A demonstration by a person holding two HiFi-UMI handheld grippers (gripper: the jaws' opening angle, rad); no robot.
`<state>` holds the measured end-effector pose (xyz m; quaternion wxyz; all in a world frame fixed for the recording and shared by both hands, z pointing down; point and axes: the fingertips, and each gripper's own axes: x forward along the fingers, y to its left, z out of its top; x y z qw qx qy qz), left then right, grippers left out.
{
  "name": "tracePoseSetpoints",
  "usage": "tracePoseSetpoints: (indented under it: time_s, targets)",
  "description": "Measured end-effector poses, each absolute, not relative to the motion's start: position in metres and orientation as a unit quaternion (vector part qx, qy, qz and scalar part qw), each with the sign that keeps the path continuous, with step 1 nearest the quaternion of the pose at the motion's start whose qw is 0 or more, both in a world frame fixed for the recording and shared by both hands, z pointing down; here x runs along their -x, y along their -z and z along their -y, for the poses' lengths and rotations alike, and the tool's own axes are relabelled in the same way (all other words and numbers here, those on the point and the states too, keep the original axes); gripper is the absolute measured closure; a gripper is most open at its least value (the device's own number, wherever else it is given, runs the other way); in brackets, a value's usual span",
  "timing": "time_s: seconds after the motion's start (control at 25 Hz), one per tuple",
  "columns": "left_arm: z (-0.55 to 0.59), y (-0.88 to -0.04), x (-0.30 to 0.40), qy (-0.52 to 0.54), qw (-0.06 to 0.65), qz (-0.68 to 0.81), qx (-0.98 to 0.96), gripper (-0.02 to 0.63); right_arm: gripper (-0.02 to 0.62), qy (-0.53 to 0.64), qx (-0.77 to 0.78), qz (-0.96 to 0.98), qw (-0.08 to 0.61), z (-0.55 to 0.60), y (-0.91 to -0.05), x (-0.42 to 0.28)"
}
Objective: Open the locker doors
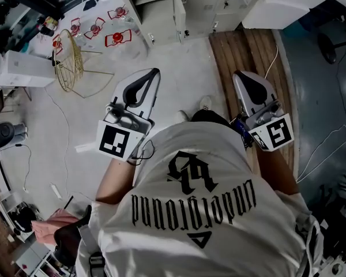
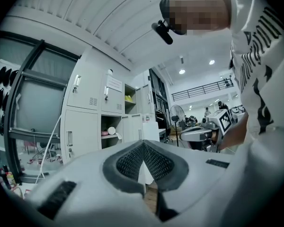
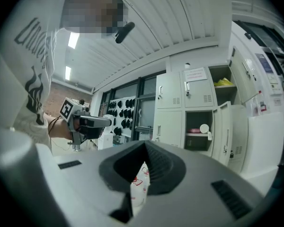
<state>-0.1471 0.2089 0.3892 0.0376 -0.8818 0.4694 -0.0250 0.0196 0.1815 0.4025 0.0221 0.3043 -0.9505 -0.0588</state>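
The cream lockers (image 1: 161, 4) stand ahead of me, well beyond both grippers. In the left gripper view, the lower middle compartment (image 2: 111, 131) and an upper one holding something yellow (image 2: 129, 98) are open; the left column's doors (image 2: 80, 136) are closed. From the right gripper view, the lower open compartment (image 3: 199, 129) has its door (image 3: 223, 131) swung out to the right. My left gripper (image 1: 155, 73) and right gripper (image 1: 240, 75) are held side by side and level in front of my chest. Both are shut with nothing in them and touch no door.
A gold wire stool (image 1: 69, 68) and red-and-white items (image 1: 118, 37) sit on the floor at left. A strip of wooden floor (image 1: 248, 51) runs under the right gripper. A standing fan (image 2: 177, 115) is right of the lockers. Black items hang on a wall rack (image 3: 120, 110).
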Motion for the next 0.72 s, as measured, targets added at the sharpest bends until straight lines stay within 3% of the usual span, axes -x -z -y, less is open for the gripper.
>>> tracePoseSetpoints:
  time_s: [0.72]
  targets:
    - [-0.195, -0.387, 0.152, 0.024, 0.041, -0.468, 0.883, 0.6, 0.591, 0.062, -0.301, 0.951, 0.023, -0.168, -0.398, -0.009]
